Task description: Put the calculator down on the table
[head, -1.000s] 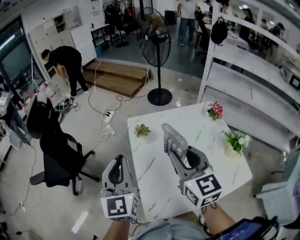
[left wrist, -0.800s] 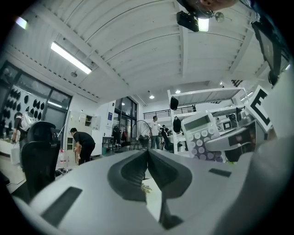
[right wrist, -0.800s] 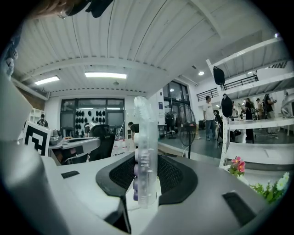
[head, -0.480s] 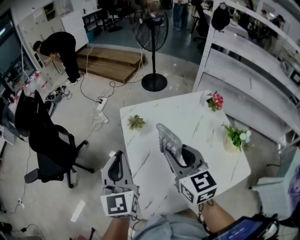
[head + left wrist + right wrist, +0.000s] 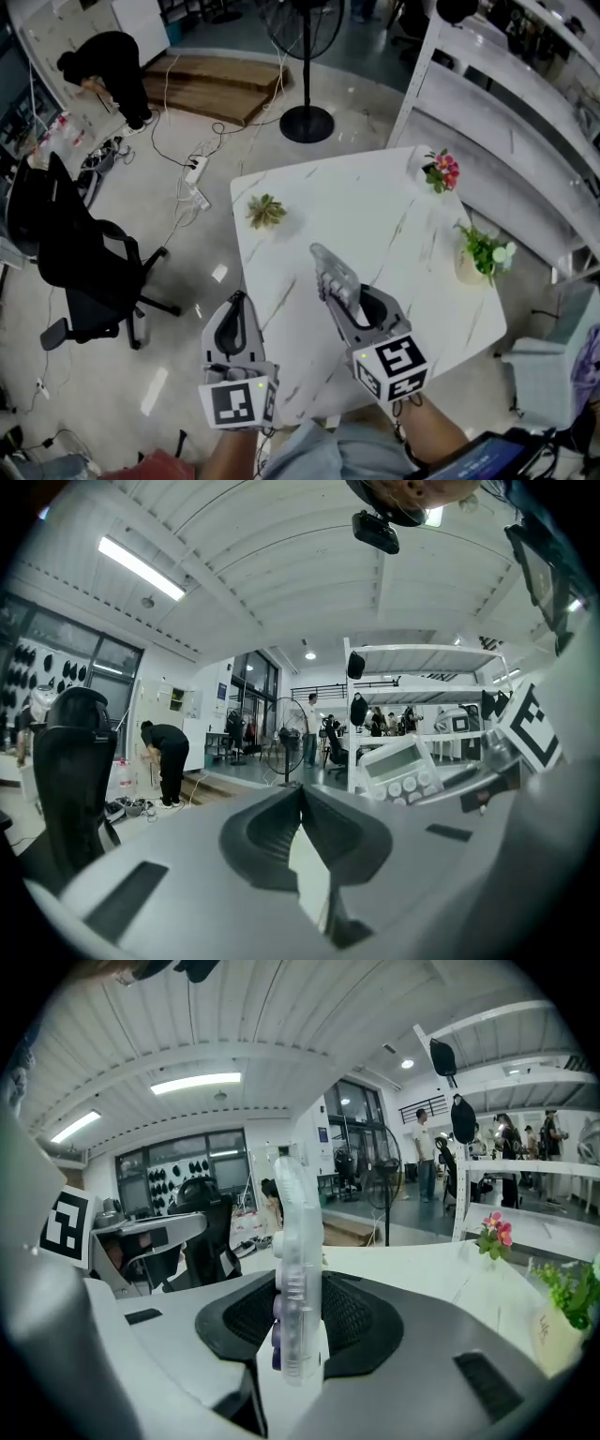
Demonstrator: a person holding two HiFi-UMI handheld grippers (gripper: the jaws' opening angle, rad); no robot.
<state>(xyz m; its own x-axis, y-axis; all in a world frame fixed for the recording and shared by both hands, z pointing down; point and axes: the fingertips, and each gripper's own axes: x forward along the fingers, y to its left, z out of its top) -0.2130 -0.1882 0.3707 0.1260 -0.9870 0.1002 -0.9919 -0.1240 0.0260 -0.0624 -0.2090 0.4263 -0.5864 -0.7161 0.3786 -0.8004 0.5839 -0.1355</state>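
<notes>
I hold the calculator (image 5: 334, 274) on edge in my right gripper (image 5: 349, 302). The pads press on both sides of its translucent case, and the case sticks out past the jaw tips. Its keys and display face my left gripper (image 5: 236, 314), as the left gripper view shows. The calculator hangs over the near half of the white marble table (image 5: 394, 211) and is not lying on it.

My left gripper has its jaws closed together with nothing between them. It hovers just off the table's near left edge, above the pale floor (image 5: 178, 141).

A small succulent (image 5: 265, 210) sits near the table's far left edge. Pink flowers (image 5: 441, 171) stand at the far right corner. A potted plant (image 5: 482, 255) stands along the right side, well apart from the calculator.

Beyond the table a black office chair (image 5: 80, 262) stands at the left, and the round base of a standing fan (image 5: 307, 123) rests on the floor. A person (image 5: 101, 66) in dark clothes bends over beside a low wooden platform (image 5: 211, 82).
</notes>
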